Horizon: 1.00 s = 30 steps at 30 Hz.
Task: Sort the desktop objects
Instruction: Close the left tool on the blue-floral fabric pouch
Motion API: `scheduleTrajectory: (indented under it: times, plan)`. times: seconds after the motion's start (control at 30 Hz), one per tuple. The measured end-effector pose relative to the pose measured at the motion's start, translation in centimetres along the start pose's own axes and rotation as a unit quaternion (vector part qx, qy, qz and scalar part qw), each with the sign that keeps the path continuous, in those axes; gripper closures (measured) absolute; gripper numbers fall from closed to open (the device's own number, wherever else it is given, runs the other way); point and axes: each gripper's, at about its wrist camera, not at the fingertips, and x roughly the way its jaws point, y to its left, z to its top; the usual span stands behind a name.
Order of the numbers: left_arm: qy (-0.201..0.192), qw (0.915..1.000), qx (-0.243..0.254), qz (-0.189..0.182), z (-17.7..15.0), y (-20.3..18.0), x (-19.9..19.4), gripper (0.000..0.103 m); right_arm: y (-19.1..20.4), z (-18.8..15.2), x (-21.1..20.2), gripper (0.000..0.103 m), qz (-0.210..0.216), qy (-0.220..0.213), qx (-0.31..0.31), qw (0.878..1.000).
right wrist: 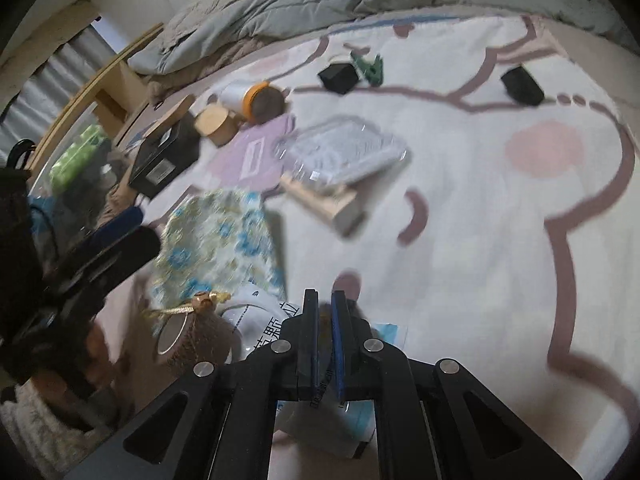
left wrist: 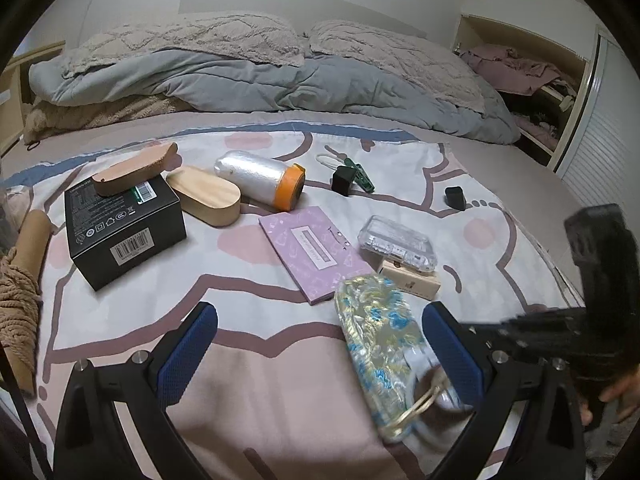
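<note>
My left gripper [left wrist: 320,344] hangs open low over the patterned bedspread [left wrist: 248,380]. A blue and gold floral pouch [left wrist: 376,344] lies between its blue pads [left wrist: 192,352], close to the right one and apart from it. A brown tape roll [right wrist: 188,336] with a gold cord and a white and blue packet [right wrist: 268,320] lie at the pouch's near end. My right gripper [right wrist: 325,312] is shut, pointing down just over that packet; I see nothing pinched between its fingers. In the left wrist view, a hand holds the right gripper [left wrist: 520,332] at the right edge.
Further back lie a black box [left wrist: 124,232], two wooden pieces [left wrist: 204,196], a film roll with an orange end [left wrist: 260,178], a purple booklet [left wrist: 312,252], a clear case [left wrist: 396,242] on a wooden block [left wrist: 412,280], two black cubes [left wrist: 343,179] and a green clip [left wrist: 362,178]. A rope spool [left wrist: 16,312] stands at the left.
</note>
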Motion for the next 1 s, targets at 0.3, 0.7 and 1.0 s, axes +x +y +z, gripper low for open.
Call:
scheduleTrajectory:
  times: [0.3, 0.7, 1.0]
  plan:
    - [0.010, 0.9999, -0.008, -0.005, 0.0, 0.6, 0.3, 0.000, 0.8, -3.5, -1.5, 0.094, -0.007, 0.012, -0.030, 0.999]
    - [0.038, 0.9989, 0.013, -0.025, -1.4, 0.0, 0.3, 0.009, 3.5, -5.0, -5.5, 0.093, -0.044, -0.121, -0.091, 0.987]
    - [0.080, 0.9953, -0.007, -0.055, -2.9, -0.2, 1.4, 0.043, 3.9, -6.6, -3.6, 0.092, -0.044, -0.112, -0.110, 0.987]
